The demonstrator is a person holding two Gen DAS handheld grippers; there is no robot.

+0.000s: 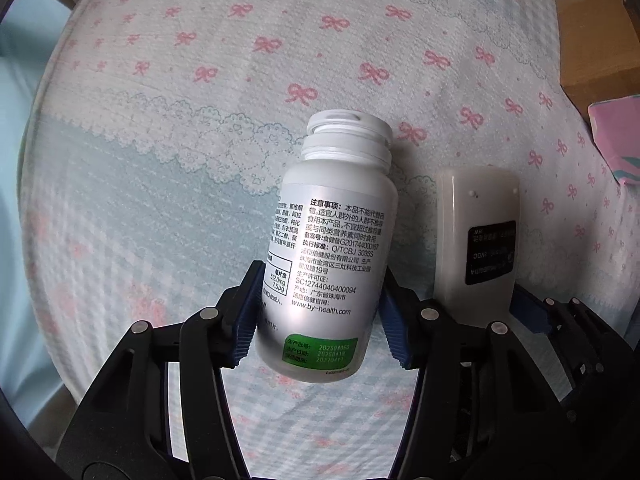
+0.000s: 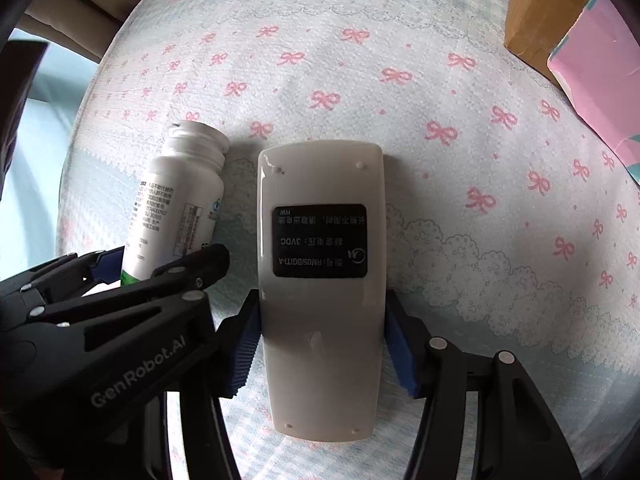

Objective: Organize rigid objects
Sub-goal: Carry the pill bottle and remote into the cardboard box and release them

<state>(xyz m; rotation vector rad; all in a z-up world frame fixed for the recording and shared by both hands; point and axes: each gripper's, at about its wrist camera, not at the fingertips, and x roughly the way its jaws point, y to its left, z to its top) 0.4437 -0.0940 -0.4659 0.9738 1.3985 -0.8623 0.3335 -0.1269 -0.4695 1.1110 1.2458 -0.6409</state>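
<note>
Both my hand-held grippers point down: left (image 1: 318, 320) clamps the white plastic pill bottle (image 1: 332, 240), right (image 2: 320, 344) clamps the grey plastic remote (image 2: 320, 280).

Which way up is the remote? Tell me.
Face down. The remote shows its plain back with the black rating label; no buttons are visible. It lies between the right gripper's pads.

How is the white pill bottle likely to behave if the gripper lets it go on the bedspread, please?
The white pill bottle is a smooth cylinder, so it would probably roll if laid on its side. Its glossy wall may slip between the left gripper pads unless squeezed firmly. It looks like rigid plastic, so it should keep its shape. How heavy it is cannot be told.
</note>
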